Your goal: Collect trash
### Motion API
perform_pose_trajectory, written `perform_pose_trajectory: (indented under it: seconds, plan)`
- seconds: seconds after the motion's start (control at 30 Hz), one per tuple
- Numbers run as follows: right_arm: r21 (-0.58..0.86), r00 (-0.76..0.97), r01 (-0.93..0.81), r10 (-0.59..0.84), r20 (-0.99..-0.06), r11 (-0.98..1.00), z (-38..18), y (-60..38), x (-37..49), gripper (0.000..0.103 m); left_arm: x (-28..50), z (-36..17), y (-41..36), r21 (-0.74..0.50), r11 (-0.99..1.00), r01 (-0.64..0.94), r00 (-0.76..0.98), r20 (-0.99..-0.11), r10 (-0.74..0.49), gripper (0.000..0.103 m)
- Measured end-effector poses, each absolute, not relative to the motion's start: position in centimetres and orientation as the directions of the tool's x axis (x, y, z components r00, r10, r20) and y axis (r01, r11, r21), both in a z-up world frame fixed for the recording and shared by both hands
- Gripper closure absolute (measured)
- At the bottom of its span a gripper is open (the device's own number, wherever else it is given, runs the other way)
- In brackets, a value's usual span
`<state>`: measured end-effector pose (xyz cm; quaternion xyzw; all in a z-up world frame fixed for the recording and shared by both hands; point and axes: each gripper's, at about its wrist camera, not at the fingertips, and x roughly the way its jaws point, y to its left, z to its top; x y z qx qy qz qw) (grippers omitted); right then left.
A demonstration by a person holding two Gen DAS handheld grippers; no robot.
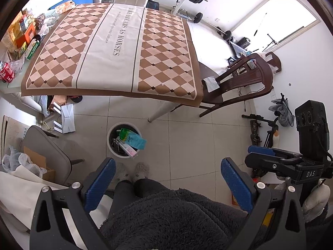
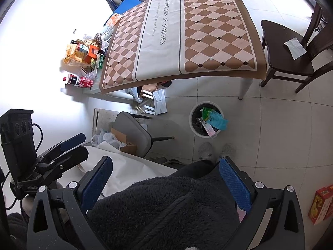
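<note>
The person stands by the table, both grippers held low in front of a dark fleece top. The left gripper (image 1: 167, 184) fills the bottom of the left wrist view, its blue pads spread wide with nothing between them. The right gripper (image 2: 166, 182) sits the same way at the bottom of the right wrist view, released and empty.

The bin (image 1: 110, 145) stands on the tiled floor at centre frame in the left view, just in front of the person's slippers (image 1: 141, 169) and near a white table leg. It is already stuffed: a teal packet (image 1: 136, 140) hangs over its right rim, a green wrapper lies behind that, and a pink-and-white box pokes out at the lower edge. In the right view the bin (image 2: 194, 128) is right of centre, with the same packet draped over the rim.

The table (image 1: 116, 48) takes up the upper middle, covered by a brown checked cloth with a cream band of lettering; the cloth itself is bare. Clutter (image 1: 22, 35) of boxes, cartons and red cans is heaped at the upper left, beside the cloth's edge. A dark wooden chair (image 1: 239, 79) at the right carries a white tissue (image 1: 211, 83) on its seat. A grey chair (image 1: 50, 152) sits lower left with a cardboard box behind it.
</note>
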<state>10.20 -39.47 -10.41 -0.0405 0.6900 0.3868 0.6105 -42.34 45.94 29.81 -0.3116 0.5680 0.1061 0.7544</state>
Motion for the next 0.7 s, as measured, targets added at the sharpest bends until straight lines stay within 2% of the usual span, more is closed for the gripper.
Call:
perform_pose_trajectory:
  seconds: [0.7]
  plan:
    - [0.489, -0.261, -0.529, 0.416, -0.871, 0.693, -10.4, -40.8, 9.9, 0.0, -42.5, 29.6, 45.7, -0.407, 0.756, -0.513, 0.359, -0.902, -0.242, 0.0]
